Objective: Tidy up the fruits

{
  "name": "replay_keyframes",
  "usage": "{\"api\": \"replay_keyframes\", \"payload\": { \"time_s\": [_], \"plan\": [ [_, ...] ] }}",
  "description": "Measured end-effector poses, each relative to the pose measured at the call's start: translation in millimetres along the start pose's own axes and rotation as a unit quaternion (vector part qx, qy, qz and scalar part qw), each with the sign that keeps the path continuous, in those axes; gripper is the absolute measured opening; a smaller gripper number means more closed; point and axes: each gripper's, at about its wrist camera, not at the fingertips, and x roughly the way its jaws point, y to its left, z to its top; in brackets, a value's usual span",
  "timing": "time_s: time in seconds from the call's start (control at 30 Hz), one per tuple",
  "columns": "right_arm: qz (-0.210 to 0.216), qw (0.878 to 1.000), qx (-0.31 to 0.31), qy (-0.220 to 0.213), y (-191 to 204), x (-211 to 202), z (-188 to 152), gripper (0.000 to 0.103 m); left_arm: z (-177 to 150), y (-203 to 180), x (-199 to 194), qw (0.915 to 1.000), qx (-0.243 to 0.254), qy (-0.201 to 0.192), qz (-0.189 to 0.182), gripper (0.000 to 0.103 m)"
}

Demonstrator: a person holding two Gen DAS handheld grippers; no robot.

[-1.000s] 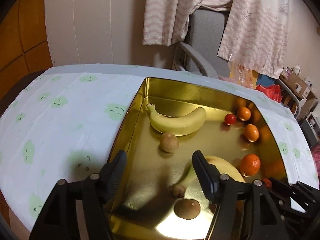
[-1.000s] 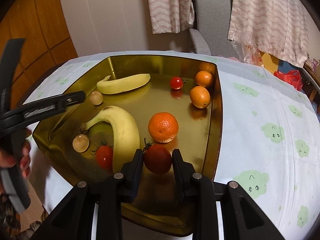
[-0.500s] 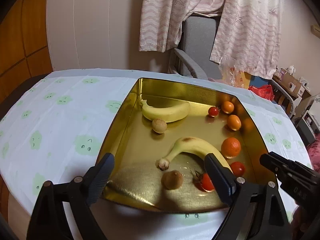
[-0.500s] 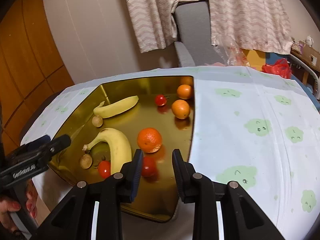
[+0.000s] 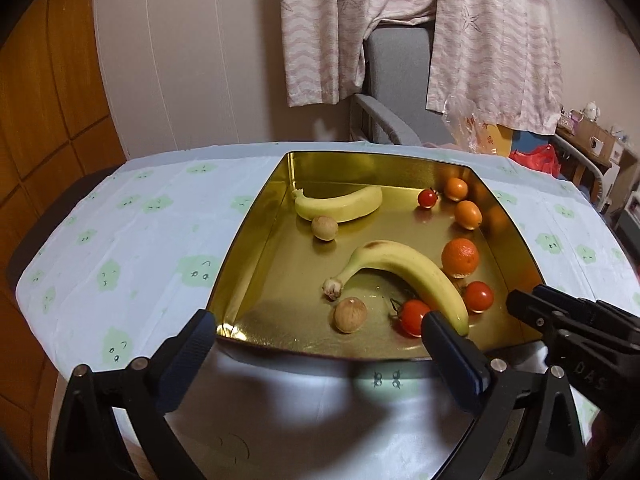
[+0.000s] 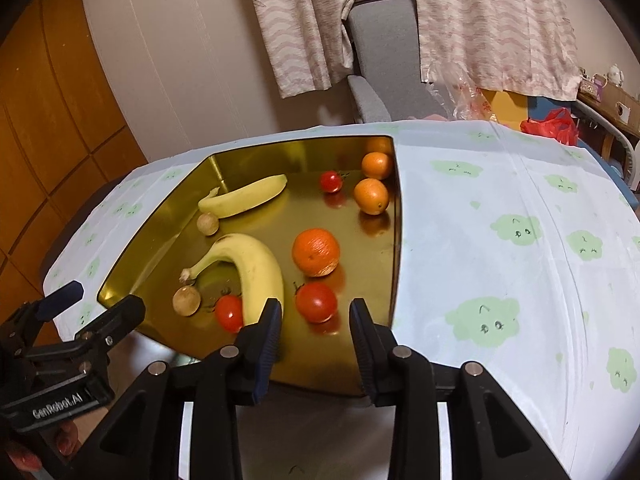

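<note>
Round red tomato sits in the shiny gold tin tray, just ahead of the right gripper. Its narrow jaws are opening w/ nothing between. Left gripper is opening wide & empty, farther off.

Both grippers are black plastic frames with silver round screws. The left gripper has dark blue ribbed pads, and its side carries the white marking "GenRobot.AI". The right gripper looks the same.

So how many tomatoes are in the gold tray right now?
3. One small tomato sits at the far end beside the two small oranges; one lies at the near end left of the big banana's tip; one just right of it. None seems hidden.
</note>
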Motion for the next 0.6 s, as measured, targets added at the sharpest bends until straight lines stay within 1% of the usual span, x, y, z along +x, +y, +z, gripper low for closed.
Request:
{"api": "replay_keyframes", "payload": {
  "time_s": [0.1, 0.17, 0.33, 0.4, 0.5, 0.6],
  "plan": [
    [-0.011, 1.000, -0.003, 0.002, 2.6, -0.4, -2.9, 0.037, -2.9, -0.7, -2.8, 0.9998, -0.003, 0.007, 0.019, 0.103],
    [-0.019, 1.000, -0.002, 0.001, 2.5, -2.5, -4.2, 0.037, -4.4, -1.5, -1.7, 0.9991, 0.003, 0.022, 0.036, 0.103],
    [-0.040, 0.999, -0.003, -0.012, 5.0, -13.5, -5.2, 0.038, -10.3, 1.4, -5.7, 0.9991, -0.003, 0.028, 0.033, 0.103],
    [-0.048, 0.999, -0.005, -0.014, 7.0, -15.7, -4.8, 0.042, -10.7, 1.7, -7.2, 0.9991, -0.005, 0.031, 0.030, 0.103],
    [-0.058, 0.998, -0.006, -0.013, 9.2, -17.4, -6.0, 0.048, -11.1, 1.2, -11.3, 0.9989, -0.004, 0.030, 0.036, 0.103],
    [-0.067, 0.998, -0.005, -0.013, 11.7, -19.0, -8.3, 0.049, -11.4, 1.3, -16.3, 0.9990, -0.003, 0.027, 0.037, 0.103]
  ]
}}
